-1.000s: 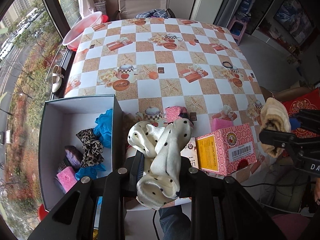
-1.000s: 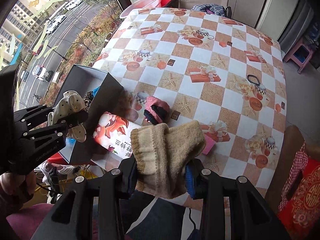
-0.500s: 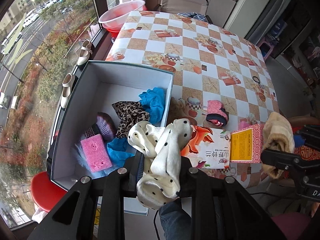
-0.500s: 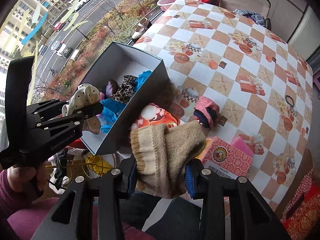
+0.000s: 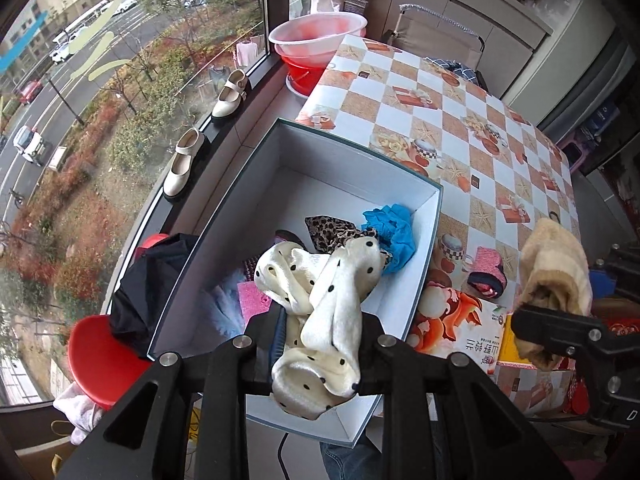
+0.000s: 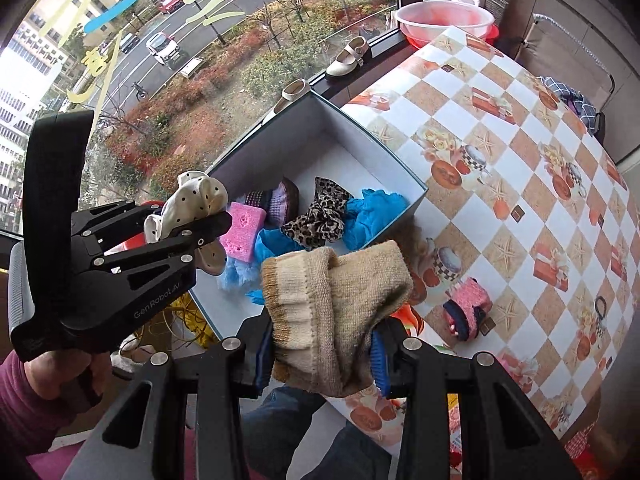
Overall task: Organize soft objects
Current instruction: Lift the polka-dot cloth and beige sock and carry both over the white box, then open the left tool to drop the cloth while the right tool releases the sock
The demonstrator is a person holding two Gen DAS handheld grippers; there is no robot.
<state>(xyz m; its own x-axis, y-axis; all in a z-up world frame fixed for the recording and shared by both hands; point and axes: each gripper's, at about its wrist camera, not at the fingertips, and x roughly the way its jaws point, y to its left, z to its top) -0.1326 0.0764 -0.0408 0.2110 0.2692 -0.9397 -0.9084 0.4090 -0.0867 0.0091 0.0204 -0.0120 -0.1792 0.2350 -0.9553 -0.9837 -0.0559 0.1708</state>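
We have a soft item clamped in each gripper. Our left gripper (image 5: 316,344) is closed tight on a cream satin cloth with black polka dots (image 5: 320,304), and it hangs over the near end of the open grey cardboard box with a white inside (image 5: 434,216). Our right gripper (image 6: 324,356) has its jaws partly apart, pressed on a bunched tan knitted sock with a paler ribbed cuff (image 6: 340,300); it sits just beside the box's near right wall, above the table edge rather than over the opening.

Already lying in the box are a crumpled blue cloth (image 6: 372,212), a leopard-print scrunchie (image 6: 320,216), a pink sponge block (image 6: 242,232), a purple knitted piece (image 6: 280,200) and a pale blue fluffy item (image 6: 236,272). So, as we judge it, the sorting is well under way.

Left to do: drop the dotted cloth, then the sock. One more soft thing lies out on the checked tablecloth (image 6: 520,160), a pink and navy rolled sock (image 6: 466,308), near the printed carton with orange artwork (image 5: 460,320). A pink patterned carton sits beside that one; we take the cartons to be none of our business. We cannot tell whether other soft items lie hidden below the table edge.
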